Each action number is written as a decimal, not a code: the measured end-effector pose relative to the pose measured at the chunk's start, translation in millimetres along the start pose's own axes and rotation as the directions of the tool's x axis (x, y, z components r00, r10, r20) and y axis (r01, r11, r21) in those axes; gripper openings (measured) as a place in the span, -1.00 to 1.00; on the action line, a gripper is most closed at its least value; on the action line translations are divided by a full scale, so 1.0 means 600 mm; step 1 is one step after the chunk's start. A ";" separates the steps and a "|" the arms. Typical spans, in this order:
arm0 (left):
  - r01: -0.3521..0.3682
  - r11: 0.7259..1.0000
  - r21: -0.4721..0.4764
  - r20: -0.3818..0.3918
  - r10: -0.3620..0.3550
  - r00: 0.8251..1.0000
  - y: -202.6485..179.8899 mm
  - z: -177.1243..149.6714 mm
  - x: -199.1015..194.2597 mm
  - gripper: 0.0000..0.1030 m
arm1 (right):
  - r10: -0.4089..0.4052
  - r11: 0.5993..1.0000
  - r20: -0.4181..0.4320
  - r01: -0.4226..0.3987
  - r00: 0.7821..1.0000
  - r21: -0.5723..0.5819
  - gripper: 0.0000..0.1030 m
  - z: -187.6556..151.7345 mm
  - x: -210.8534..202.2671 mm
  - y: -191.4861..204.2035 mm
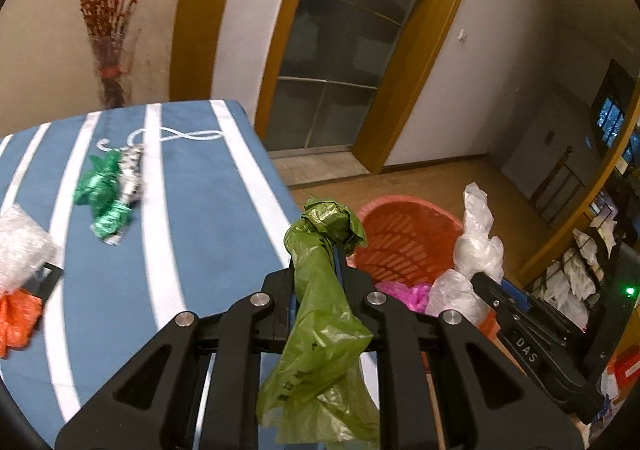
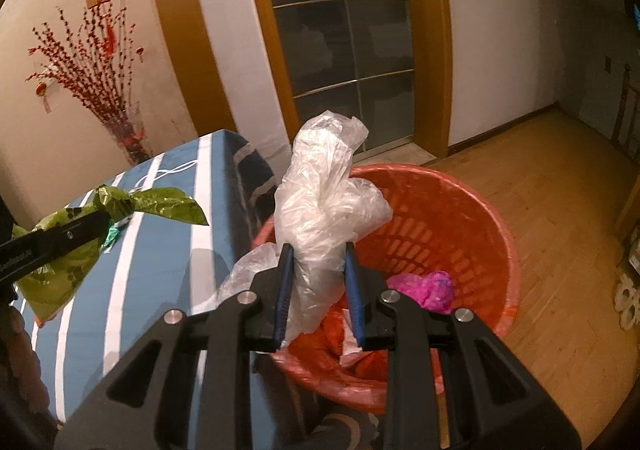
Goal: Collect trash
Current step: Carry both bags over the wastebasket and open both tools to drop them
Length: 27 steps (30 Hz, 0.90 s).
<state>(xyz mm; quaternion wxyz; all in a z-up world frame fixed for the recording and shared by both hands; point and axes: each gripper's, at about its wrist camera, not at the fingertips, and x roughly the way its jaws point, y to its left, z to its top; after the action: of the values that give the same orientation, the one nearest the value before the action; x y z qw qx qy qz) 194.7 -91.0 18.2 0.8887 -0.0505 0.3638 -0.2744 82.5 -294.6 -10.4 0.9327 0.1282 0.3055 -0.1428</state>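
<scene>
My left gripper [image 1: 316,250] is shut on an olive green plastic bag [image 1: 320,314] and holds it above the table's right edge, near the red basket [image 1: 404,238]. My right gripper [image 2: 316,250] is shut on a clear plastic bag [image 2: 324,194] and holds it over the near rim of the red basket [image 2: 472,218]. The basket stands on the floor beside the table and holds a pink bag [image 2: 424,288] and red scraps. In the right wrist view the left gripper [image 2: 110,216] with the green bag [image 2: 168,204] shows at the left.
The table has a blue cloth with white stripes [image 1: 192,210]. On it lie a crumpled green and silver wrapper [image 1: 108,194], a clear wrapper [image 1: 20,246] and an orange wrapper [image 1: 16,322]. A glass door [image 2: 344,42] and wooden floor [image 2: 560,190] lie beyond.
</scene>
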 end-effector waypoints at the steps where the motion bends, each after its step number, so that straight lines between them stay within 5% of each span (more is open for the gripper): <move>1: 0.010 1.000 0.000 -0.005 -0.010 1.000 -0.007 -0.001 0.005 -0.73 | -0.007 1.000 0.002 0.007 1.000 0.003 -0.51 0.000 -0.001 -0.004; 27: 0.147 0.988 0.043 -0.113 -0.141 0.984 -0.122 -0.016 0.110 -0.73 | -0.104 0.992 0.030 0.101 0.994 0.070 -0.50 0.022 0.007 -0.120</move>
<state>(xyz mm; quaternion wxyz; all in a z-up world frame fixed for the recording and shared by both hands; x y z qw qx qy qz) 194.0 -186.6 -8.5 0.8462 -0.0389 0.4002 -0.3495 68.4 -366.3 -13.5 0.9241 0.1417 0.2911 -0.2029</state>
